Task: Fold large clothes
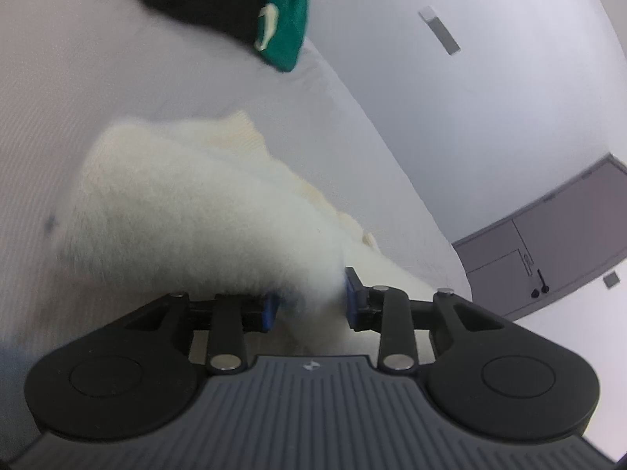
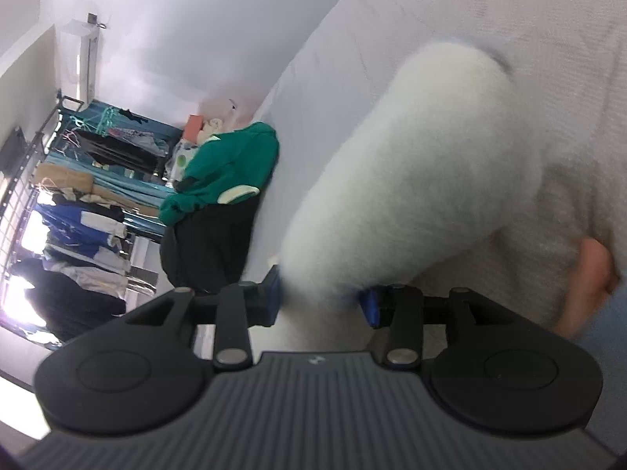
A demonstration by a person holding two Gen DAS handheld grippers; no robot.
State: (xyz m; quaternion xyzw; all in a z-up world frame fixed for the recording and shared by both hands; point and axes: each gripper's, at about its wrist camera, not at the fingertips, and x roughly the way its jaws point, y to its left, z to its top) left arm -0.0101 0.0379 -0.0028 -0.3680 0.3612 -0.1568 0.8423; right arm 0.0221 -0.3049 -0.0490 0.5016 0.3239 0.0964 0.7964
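Note:
A white fluffy garment lies bunched on a pale bed sheet and runs down into my left gripper. Its pile fills the space between the blue pads, which close on it. In the right wrist view another thick fold of the same white garment rises off the sheet from my right gripper, whose blue pads also hold it on both sides. A cream ribbed edge shows behind the fluff. Both views are blurred.
A green and black heap of clothes lies at the bed's far edge. A grey cabinet stands by the white wall. A cluttered clothes rack fills the room's far side. Part of a hand shows at the right.

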